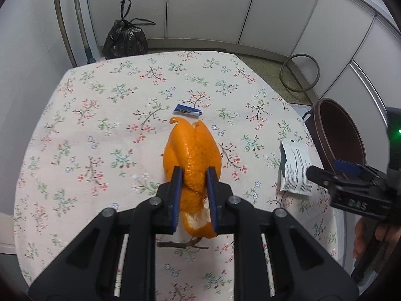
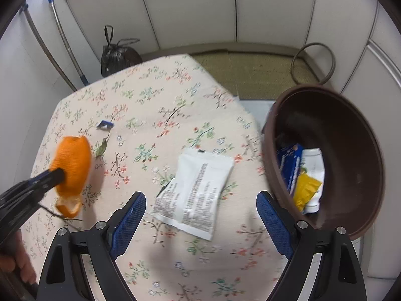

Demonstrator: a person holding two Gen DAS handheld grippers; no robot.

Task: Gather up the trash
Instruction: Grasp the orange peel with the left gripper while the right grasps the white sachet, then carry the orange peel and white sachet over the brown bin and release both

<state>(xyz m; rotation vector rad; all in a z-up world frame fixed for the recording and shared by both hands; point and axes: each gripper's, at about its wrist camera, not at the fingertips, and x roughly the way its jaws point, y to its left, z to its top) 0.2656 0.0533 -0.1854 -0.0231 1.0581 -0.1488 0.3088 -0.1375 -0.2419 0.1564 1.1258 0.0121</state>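
Left gripper: jaws drawn in tight on the orange peel, pads pressing its near end. From the right wrist view the peel looks lifted just clear of the tablecloth, a shadow beneath it. Grip is on one end only, so the far lobes hang free; judged floppy, likely to swing or tear if moved fast. Carry it level and slow toward the brown bin; release only once it is inside the rim.

Right gripper: jaws wide apart, nothing between them, hovering over the white packet, which lies flat on the cloth just beside the bin. Flat foil offers little edge. Best to come down steeply, one finger at each long side, and pinch so the packet buckles upward.

Bin is tilted toward the table and already holds a blue box, a yellow wrapper and something white.

Farther out: small blue wrapper beyond the peel, untouched. Black bag on the floor past the table.
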